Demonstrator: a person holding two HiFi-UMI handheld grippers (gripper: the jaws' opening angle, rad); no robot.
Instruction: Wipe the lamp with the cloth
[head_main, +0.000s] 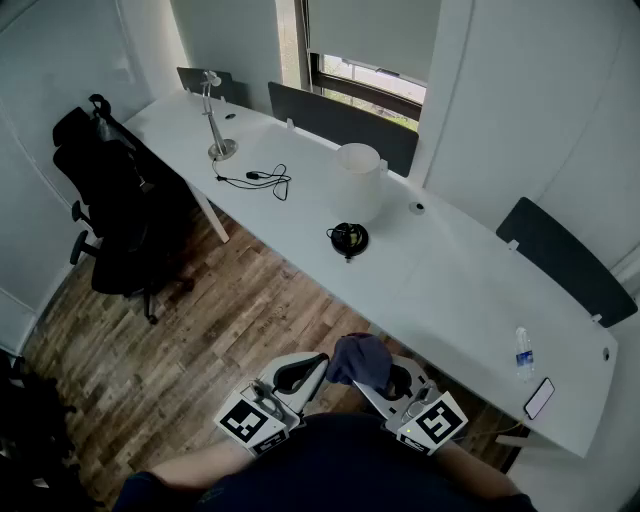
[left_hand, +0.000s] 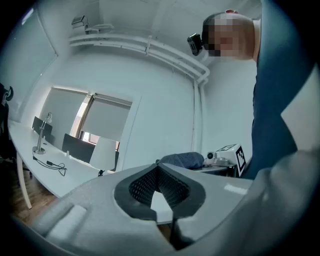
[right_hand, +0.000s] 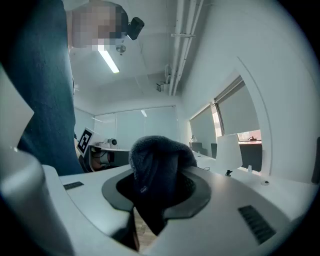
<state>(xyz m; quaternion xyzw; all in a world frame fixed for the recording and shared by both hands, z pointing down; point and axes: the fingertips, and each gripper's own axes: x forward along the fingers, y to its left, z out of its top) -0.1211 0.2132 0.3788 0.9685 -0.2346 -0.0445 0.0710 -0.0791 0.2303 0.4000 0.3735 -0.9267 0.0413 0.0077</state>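
A white lamp with a tall pale shade stands mid-desk near the window; it also appears small in the left gripper view and the right gripper view. A dark blue cloth is bunched between the jaws of my right gripper, which is shut on it close to my body; the cloth fills the jaws of the right gripper. My left gripper is beside it, shut with nothing inside. Both are well short of the desk and far from the lamp.
The long white desk also carries a slim silver desk lamp, a black cable, a round black object, a water bottle and a phone. A black office chair stands left on the wooden floor.
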